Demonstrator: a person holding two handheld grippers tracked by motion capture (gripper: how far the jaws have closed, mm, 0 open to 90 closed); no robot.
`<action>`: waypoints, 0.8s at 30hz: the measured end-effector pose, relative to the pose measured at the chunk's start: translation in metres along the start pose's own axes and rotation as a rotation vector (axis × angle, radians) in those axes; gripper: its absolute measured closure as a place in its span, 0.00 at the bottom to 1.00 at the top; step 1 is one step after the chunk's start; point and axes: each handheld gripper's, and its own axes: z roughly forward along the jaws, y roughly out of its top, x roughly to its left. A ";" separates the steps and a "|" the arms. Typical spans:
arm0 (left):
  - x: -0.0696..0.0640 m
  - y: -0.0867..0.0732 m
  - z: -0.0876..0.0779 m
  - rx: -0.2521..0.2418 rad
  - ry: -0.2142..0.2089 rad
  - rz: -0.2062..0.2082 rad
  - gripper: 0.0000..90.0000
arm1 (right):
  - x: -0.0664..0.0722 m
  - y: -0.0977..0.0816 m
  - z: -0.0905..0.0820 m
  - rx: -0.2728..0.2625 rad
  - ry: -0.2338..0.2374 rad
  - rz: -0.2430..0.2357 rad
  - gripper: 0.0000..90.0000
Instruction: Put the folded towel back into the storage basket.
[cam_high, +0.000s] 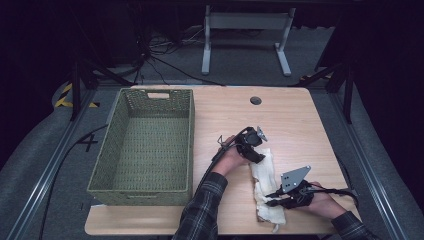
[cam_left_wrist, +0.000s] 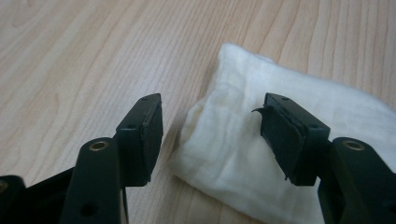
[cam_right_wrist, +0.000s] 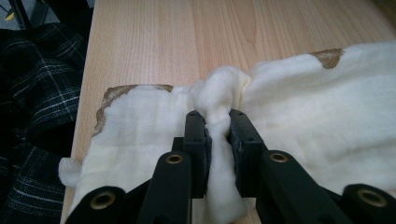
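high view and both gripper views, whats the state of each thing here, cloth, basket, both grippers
cream-white folded cloth: lying flat on the table, one fold bunched up and pinched.
green woven rectangular basket: upright, empty, at the table's left side.
left gripper: open, jaws apart over the cloth's corner, not pressing on it.
right gripper: shut on the cloth, a pinch of fabric between its jaws.
light wooden table: bears the basket and cloth.

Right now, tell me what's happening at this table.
A person is working on a white cloth lying on the wooden table with a hand-held gripper in each hand. The right hand-held gripper is shut on a pinched fold of the cloth near its close end. The left hand-held gripper is open at the far end, one jaw over the cloth, gripping nothing. A green woven basket stands to the left, nothing in it.
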 end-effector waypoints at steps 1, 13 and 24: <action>0.001 0.000 0.000 0.000 -0.011 -0.002 0.45 | 0.000 0.000 0.000 0.000 0.000 -0.001 0.89; 0.001 -0.002 0.000 -0.006 -0.118 -0.002 0.78 | -0.001 0.000 0.000 -0.001 0.005 0.007 0.89; 0.000 0.001 -0.008 -0.013 -0.115 -0.043 0.91 | -0.005 0.004 -0.001 0.009 0.020 0.054 0.90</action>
